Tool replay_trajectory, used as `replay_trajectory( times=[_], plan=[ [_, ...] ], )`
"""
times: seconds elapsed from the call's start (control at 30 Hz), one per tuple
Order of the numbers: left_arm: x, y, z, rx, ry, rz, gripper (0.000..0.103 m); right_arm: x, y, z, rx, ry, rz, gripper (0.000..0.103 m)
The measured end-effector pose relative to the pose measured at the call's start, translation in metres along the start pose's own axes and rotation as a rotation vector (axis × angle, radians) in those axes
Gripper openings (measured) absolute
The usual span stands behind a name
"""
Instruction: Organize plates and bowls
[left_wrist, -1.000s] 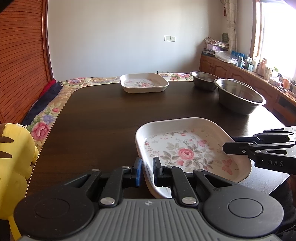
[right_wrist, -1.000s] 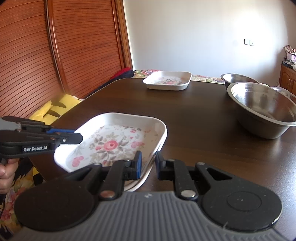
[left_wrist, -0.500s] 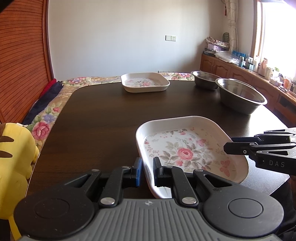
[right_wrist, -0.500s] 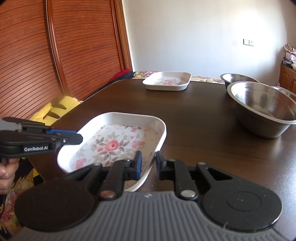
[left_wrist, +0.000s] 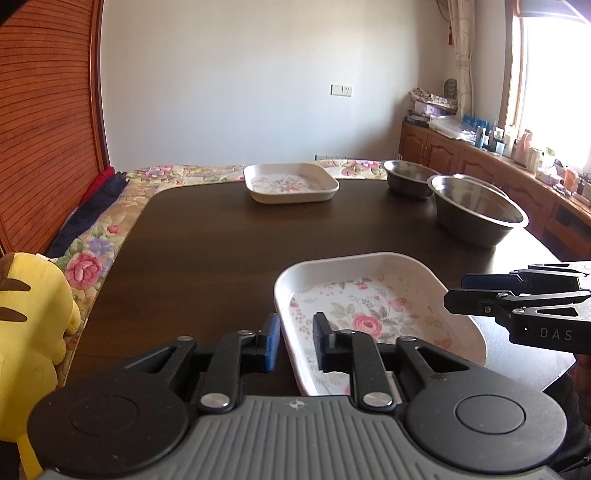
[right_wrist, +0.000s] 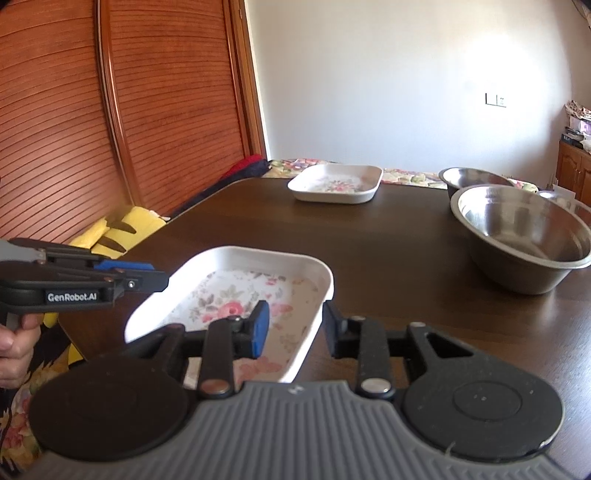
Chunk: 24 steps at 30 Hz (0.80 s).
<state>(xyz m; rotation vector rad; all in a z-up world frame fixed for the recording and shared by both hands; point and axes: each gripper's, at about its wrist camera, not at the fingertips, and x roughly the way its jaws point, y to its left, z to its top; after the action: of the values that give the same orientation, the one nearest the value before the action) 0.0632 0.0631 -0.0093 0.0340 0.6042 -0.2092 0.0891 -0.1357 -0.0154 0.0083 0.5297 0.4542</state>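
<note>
We saw a dark wooden table filling most of both views. At two o'clock in the left wrist view stood a large steel bowl, with a smaller steel bowl just behind it. At twelve o'clock, at the far edge, lay a white floral plate. A second floral plate, the nearest one, sat at the table's near edge, at five o'clock.

Our left gripper had its jaws parted a little, one finger either side of that plate's left rim; whether they touched it we could not tell. Our right gripper stood wider open, straddling the plate's right rim, its blue pad inside the dish and not pressing the wall. A yellow plush toy sat at nine o'clock beside the table.
</note>
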Motion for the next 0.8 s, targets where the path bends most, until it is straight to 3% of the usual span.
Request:
replay_trajectory(
  times=[0.5,0.8],
  plan=[
    [0.013,0.011,0.029,-0.004,-0.059,0.023,0.050,0.007,-0.033,0.025,0.037,-0.040,-0.006,0.033],
    [0.039,0.021,0.046,0.007,-0.049,0.051,0.050,0.028,-0.043,0.046,0.013,-0.039,0.014,0.033]
  ],
)
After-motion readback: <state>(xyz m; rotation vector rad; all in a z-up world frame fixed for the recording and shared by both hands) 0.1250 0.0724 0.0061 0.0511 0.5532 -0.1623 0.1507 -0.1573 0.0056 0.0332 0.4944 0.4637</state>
